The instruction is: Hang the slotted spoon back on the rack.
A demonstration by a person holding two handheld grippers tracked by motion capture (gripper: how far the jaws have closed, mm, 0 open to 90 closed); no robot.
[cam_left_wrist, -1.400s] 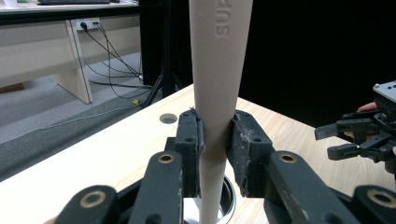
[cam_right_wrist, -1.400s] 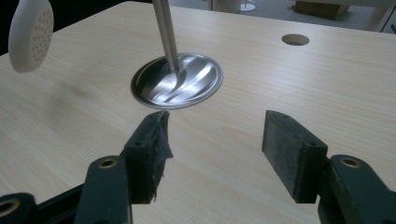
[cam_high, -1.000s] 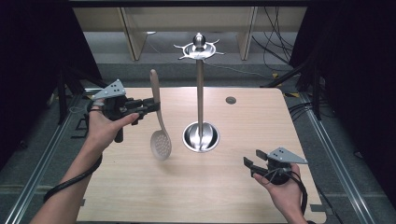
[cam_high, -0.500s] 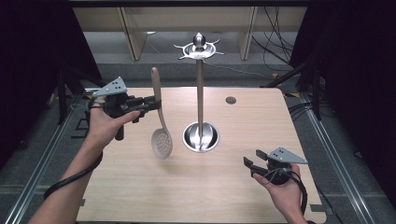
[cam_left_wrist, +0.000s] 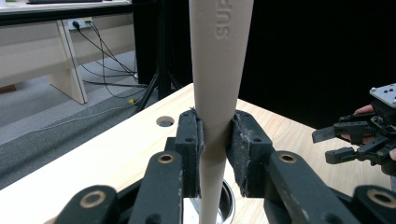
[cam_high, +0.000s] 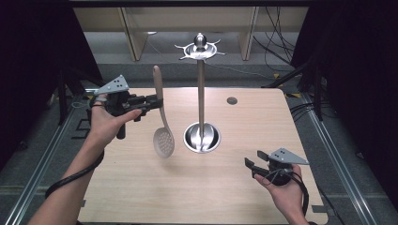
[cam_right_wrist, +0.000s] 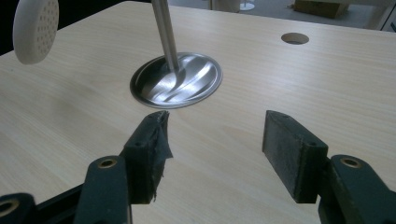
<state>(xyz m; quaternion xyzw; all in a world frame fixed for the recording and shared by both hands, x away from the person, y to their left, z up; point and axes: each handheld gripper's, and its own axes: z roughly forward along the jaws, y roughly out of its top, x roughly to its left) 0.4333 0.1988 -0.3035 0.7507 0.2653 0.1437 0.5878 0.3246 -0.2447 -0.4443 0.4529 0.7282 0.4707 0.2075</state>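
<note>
A beige slotted spoon (cam_high: pixel 162 117) hangs upright above the table, its perforated head (cam_right_wrist: pixel 35 29) down. My left gripper (cam_high: pixel 156 102) is shut on its handle (cam_left_wrist: pixel 217 79), both pads pressing the shaft from either side. To its right stands a steel utensil stand (cam_high: pixel 201 93) with a hooked crown at the top and a round base (cam_right_wrist: pixel 176 79) on the wood. My right gripper (cam_high: pixel 251 168) hovers low at the table's near right, jaws open with nothing between them (cam_right_wrist: pixel 215 144), pointing toward the stand's base.
The wooden table (cam_high: pixel 225 187) has a round cable hole (cam_high: pixel 232 100) at the back right. Cables lie on the floor behind it, beside pale furniture legs. Dark curtains flank both sides. The other hand's gripper (cam_left_wrist: pixel 359 137) appears far off in the left gripper view.
</note>
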